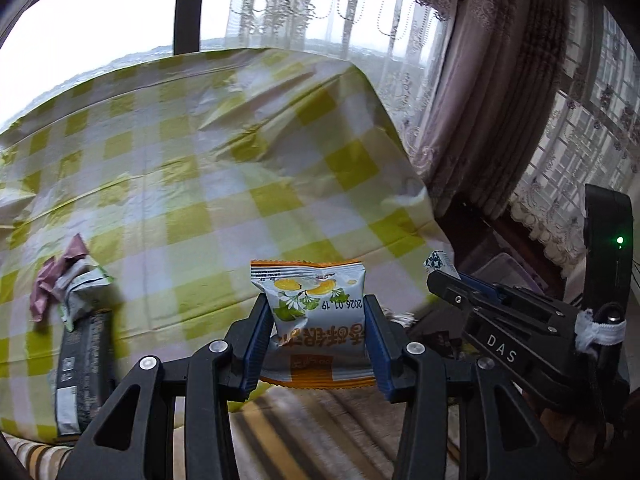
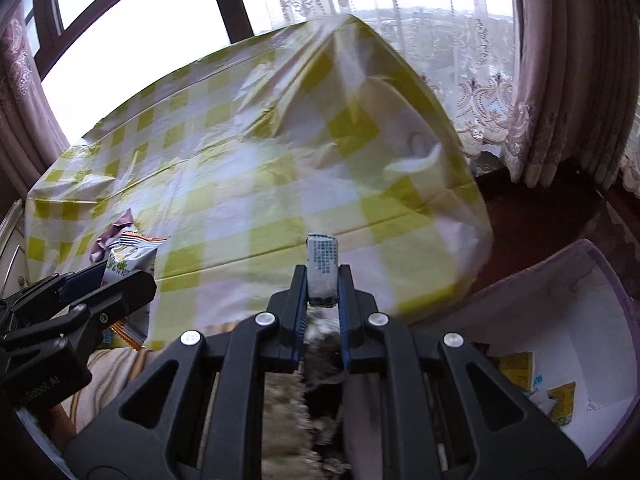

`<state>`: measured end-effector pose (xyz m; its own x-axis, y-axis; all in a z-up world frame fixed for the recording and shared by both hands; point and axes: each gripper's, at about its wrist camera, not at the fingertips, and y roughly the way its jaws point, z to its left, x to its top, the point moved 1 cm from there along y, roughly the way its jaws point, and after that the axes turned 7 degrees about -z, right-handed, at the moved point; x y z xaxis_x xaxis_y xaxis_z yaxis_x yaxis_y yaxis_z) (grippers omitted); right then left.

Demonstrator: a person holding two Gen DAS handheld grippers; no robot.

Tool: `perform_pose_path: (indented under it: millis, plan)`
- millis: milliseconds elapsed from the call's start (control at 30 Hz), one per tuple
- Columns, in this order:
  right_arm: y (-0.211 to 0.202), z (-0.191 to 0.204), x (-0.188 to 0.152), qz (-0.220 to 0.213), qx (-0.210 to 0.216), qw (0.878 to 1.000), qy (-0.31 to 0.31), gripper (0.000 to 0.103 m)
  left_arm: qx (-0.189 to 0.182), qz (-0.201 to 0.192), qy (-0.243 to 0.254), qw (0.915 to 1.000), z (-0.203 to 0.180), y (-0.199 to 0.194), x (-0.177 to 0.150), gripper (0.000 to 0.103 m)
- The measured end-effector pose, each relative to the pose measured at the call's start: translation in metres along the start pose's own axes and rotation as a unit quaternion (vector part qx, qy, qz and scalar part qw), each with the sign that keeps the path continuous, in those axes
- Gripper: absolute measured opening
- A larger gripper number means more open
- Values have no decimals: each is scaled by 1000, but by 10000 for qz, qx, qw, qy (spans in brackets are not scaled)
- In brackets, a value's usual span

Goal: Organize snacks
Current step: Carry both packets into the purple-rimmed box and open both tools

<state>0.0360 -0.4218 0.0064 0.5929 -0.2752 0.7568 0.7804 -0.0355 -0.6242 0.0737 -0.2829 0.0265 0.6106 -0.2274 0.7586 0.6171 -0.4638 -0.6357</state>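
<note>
- Left wrist view: left gripper [image 1: 318, 316] clamped on an orange-and-white snack packet [image 1: 316, 312], blue pads pressing both its sides, packet held up over the near table edge.
- Table is covered by a yellow-and-white checked cloth [image 1: 224, 168], wrinkled toward the far right corner.
- Left of the gripper, on the cloth: a green-and-white packet [image 1: 86, 292] with a pinkish wrapper [image 1: 56, 276] touching it behind, and a dark packet [image 1: 80, 372] lying at the table edge.
- Right gripper [image 1: 444, 276] comes in from the right, closed on a small patterned packet [image 1: 438, 262]; only its tip shows.
- Lace curtains [image 1: 472, 92] and window behind the table.
- Right wrist view: right gripper [image 2: 323, 280] narrow, pinching the small patterned packet [image 2: 322, 270] upright between its pads, over the near edge of the checked cloth [image 2: 280, 168].
- Left gripper [image 2: 112, 280] enters at left holding the orange-and-white snack packet [image 2: 128, 258]; the pinkish wrapper [image 2: 116, 228] is partly hidden behind it.
- Lower right, beside the table: a purple-rimmed box [image 2: 592, 256] with yellow packets [image 2: 516, 368] inside.
- Motion blur over the cloth and floor.
</note>
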Motion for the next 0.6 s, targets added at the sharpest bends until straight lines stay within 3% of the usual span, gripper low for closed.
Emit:
perform_pose_path:
  millis: [167, 367, 600]
  plan:
    - [-1, -64, -10, 125, -620, 9976, 284, 17, -555, 305, 334, 9974, -48, 30, 2, 45]
    - [-4, -132, -23, 280, -1234, 9900, 625, 17, -1204, 772, 923, 9854, -113, 64, -6, 45]
    - [-10, -185, -33, 395, -1641, 9804, 1011, 17, -1511, 1147, 1303, 9732, -165, 101, -11, 45]
